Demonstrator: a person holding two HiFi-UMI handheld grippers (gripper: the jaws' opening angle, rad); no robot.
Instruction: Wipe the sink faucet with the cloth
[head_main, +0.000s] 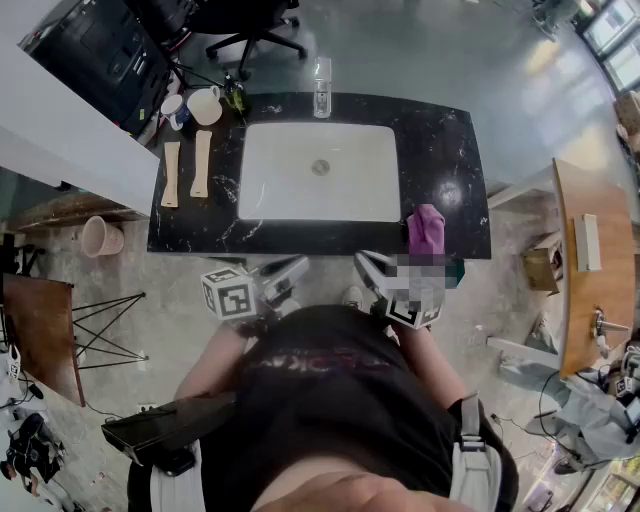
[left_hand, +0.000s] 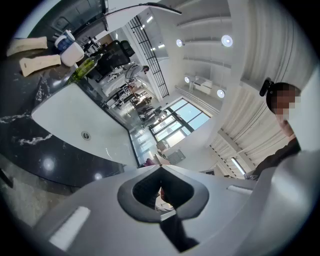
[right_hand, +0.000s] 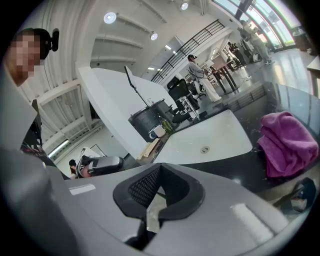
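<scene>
Cloth (head_main: 426, 228), a plush purple heap, is lying bunched near the glossy black tabletop's (head_main: 440, 150) near right corner, well apart from the slim faucet (head_main: 321, 85) standing at the far edge behind the smooth white sink (head_main: 262, 140). Left gripper (head_main: 290, 270) and right gripper (head_main: 372, 265) are hovering empty off the near edge, fingers together. A shallow pinch is probably risking dragging the soft folds over that edge.

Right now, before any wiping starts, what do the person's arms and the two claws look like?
The left claw and right claw are smooth pale grey moulded shells lined with black pads, which look mesh-textured on the right one. Each carries a white cube printed with black square markers. The person wears a black top that leaves the forearms bare.
</scene>
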